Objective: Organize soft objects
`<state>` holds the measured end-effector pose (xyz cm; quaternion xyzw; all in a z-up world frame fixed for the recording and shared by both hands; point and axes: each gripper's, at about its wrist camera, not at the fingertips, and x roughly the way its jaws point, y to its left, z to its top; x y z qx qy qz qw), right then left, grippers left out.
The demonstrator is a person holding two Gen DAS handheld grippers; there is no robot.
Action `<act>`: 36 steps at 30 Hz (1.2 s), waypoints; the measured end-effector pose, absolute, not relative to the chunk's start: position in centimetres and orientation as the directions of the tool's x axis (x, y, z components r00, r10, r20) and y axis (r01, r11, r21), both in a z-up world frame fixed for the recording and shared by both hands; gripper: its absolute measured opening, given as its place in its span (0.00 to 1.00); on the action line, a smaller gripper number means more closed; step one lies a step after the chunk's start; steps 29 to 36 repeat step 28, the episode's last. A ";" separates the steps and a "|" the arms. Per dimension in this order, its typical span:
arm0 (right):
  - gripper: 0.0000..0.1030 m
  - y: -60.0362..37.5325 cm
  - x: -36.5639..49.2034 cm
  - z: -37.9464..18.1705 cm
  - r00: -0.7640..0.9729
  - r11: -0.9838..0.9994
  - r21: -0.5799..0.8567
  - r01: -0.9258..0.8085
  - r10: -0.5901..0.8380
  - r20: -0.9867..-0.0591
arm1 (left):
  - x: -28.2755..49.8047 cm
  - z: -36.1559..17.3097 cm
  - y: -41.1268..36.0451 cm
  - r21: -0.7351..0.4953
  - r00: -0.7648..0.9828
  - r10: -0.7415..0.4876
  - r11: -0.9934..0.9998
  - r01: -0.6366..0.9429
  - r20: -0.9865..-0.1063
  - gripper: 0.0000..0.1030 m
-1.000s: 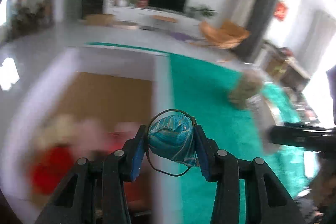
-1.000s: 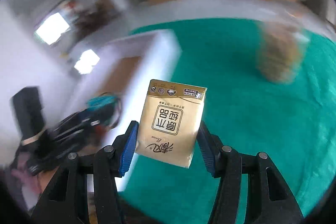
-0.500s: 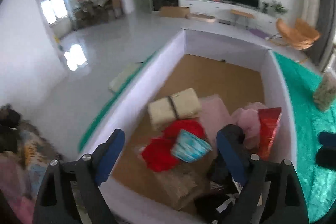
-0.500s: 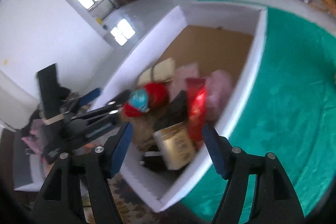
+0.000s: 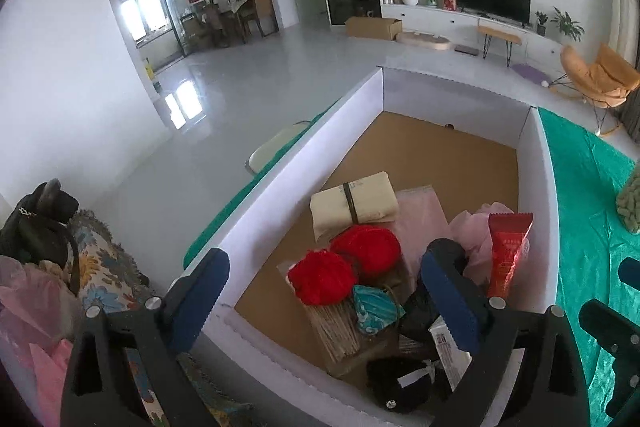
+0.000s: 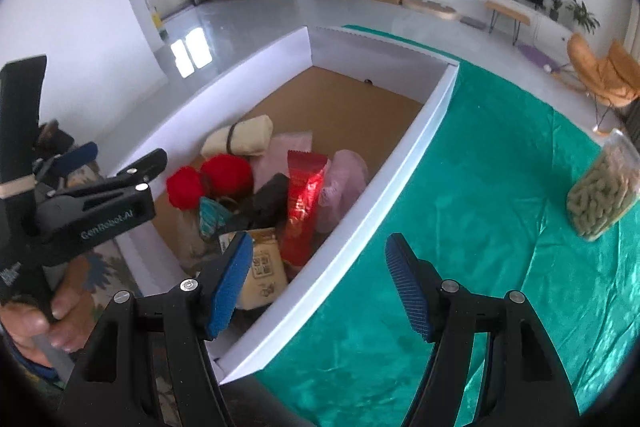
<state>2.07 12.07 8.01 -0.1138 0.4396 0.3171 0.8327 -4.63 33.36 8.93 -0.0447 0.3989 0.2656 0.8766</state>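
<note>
Below both cameras sits a long white box [image 5: 276, 187] with a brown cardboard floor, placed at the edge of a green cloth [image 6: 480, 187]. Soft items are piled at its near end: a teal patterned pouch [image 5: 374, 309] lies beside two red yarn balls [image 5: 344, 267], with a cream fabric roll [image 5: 354, 203] behind them, a pink cloth [image 5: 420, 215], a red packet [image 6: 302, 203] standing on end, and a gold tissue pack [image 6: 262, 273] at the near end of the box. The left gripper [image 5: 326, 297] hangs over the pile with its jaws spread wide, having just opened; nothing is between them. The right gripper [image 6: 320, 281] stands partly open and empty over the box's near wall. On the cloth, well apart from the box, is a clear jar of greenish pieces [image 6: 604, 187]. A hand [image 6: 36, 319] holds the left gripper's handle.
</note>
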 end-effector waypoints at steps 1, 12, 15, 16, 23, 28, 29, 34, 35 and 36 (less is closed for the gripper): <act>0.70 12.2 2.1 7.9 0.415 0.773 0.083 -0.629 0.424 -0.805 | -4.7 8.9 33.3 0.139 0.542 0.435 0.854 -0.502 -0.719 0.94; 0.70 12.5 2.4 7.7 0.410 0.766 0.073 -0.639 0.419 -0.810 | -5.2 9.2 33.2 0.139 0.557 0.435 0.858 -0.494 -0.707 0.94; 0.70 12.6 2.3 7.6 0.408 0.763 0.070 -0.643 0.419 -0.811 | -5.2 9.4 33.3 0.143 0.557 0.442 0.855 -0.498 -0.703 0.94; 0.70 12.6 2.3 7.6 0.408 0.762 0.068 -0.644 0.417 -0.812 | -5.3 9.4 33.3 0.145 0.557 0.446 0.853 -0.500 -0.700 0.94; 0.70 12.9 2.5 7.2 0.403 0.764 0.070 -0.641 0.413 -0.817 | -5.5 9.6 33.6 0.116 0.567 0.420 0.862 -0.493 -0.709 0.94; 0.70 13.6 2.2 7.1 0.395 0.760 0.077 -0.646 0.419 -0.818 | -6.4 9.7 34.2 0.021 0.602 0.343 0.879 -0.476 -0.721 0.94; 0.70 13.6 2.2 7.1 0.395 0.760 0.077 -0.646 0.419 -0.818 | -6.4 9.7 34.2 0.021 0.602 0.343 0.879 -0.476 -0.721 0.94; 0.70 13.6 2.2 7.1 0.395 0.760 0.077 -0.646 0.419 -0.818 | -6.4 9.7 34.2 0.021 0.602 0.343 0.879 -0.476 -0.721 0.94; 0.70 13.6 2.2 7.1 0.395 0.760 0.077 -0.646 0.419 -0.818 | -6.4 9.7 34.2 0.021 0.602 0.343 0.879 -0.476 -0.721 0.94; 0.70 13.6 2.2 7.1 0.395 0.760 0.077 -0.646 0.419 -0.818 | -6.4 9.7 34.2 0.021 0.602 0.343 0.879 -0.476 -0.721 0.94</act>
